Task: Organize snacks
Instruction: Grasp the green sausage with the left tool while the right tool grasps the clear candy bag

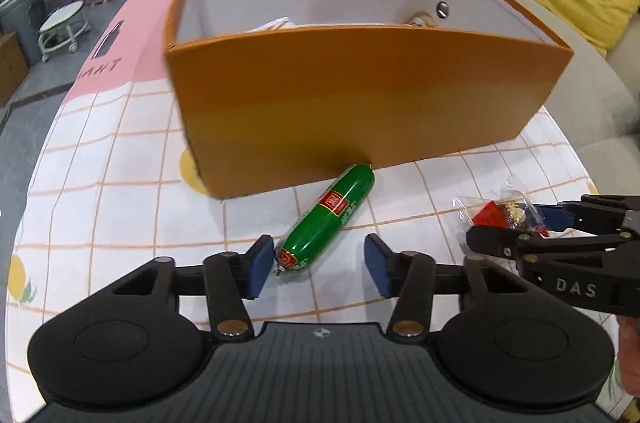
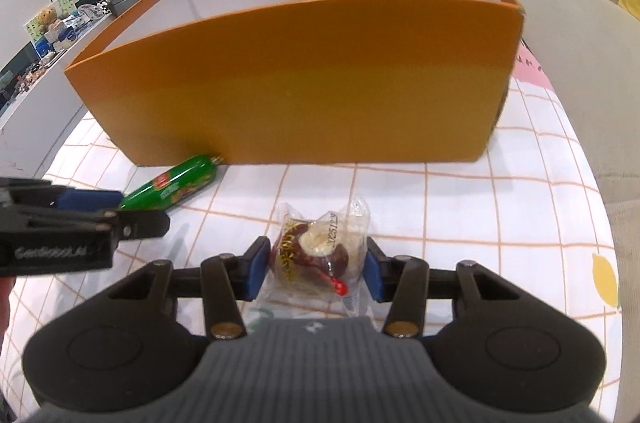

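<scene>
On a table covered by a white tablecloth (image 1: 120, 159) with an orange grid and yellow fruit motifs stands an open orange box (image 1: 360, 95), white inside, with a few pale wrapped items just visible over its near wall. A green sausage stick (image 1: 328, 215) in glossy casing, bearing a red label and clipped metal ends, lies diagonally on the cloth, its far tip touching the base of the box. The left gripper (image 1: 318, 265) is spread wide, its blue pads flanking the near end of the sausage; the left pad is just beside the casing, the right pad apart. The right gripper (image 2: 314, 269) straddles a clear-wrapped candy (image 2: 320, 255), dark red-brown with a cream centre and printed lettering, lying on the cloth before the box; both pads sit against the crinkled wrapper, though a firm clamp cannot be confirmed.
</scene>
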Demonstrator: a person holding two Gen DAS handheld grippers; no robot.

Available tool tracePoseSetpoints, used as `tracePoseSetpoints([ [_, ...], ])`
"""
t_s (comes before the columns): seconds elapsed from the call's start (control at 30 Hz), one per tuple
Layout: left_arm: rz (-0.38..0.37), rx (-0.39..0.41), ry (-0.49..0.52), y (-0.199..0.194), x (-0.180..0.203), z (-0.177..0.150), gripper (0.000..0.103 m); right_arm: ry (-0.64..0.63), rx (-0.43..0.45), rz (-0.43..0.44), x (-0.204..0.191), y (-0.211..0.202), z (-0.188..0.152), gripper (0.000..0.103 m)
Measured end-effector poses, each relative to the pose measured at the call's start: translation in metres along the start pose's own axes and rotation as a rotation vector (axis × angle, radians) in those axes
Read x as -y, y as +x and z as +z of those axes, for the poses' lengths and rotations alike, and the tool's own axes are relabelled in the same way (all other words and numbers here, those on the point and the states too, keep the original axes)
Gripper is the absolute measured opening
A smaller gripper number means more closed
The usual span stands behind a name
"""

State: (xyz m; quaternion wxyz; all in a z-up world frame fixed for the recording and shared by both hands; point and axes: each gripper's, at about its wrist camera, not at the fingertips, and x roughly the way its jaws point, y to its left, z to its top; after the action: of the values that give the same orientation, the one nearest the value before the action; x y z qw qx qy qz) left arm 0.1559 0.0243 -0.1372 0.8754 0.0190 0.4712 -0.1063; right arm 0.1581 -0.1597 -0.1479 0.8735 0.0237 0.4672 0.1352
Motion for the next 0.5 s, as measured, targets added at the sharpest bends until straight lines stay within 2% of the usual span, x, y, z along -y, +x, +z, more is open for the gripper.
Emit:
tracePoseSetpoints([
  [0.2, 0.030, -0.004, 0.204, 0.010, 0.025, 0.012, 0.054, -0.018, -0.001, -0.014, 0.007, -0.009, -0.006, 0.051],
  [0.4, 0.015, -0.016, 0.387, 0.022, 0.047, 0.019, 0.057, -0.015, 0.004, -0.016, 0.012, -0.018, -0.009, 0.056],
  [0.5, 0.026, -0.044, 0.448, 0.026, 0.055, 0.017, 0.056, -0.015, -0.010, -0.020, 0.012, -0.019, -0.013, 0.056],
])
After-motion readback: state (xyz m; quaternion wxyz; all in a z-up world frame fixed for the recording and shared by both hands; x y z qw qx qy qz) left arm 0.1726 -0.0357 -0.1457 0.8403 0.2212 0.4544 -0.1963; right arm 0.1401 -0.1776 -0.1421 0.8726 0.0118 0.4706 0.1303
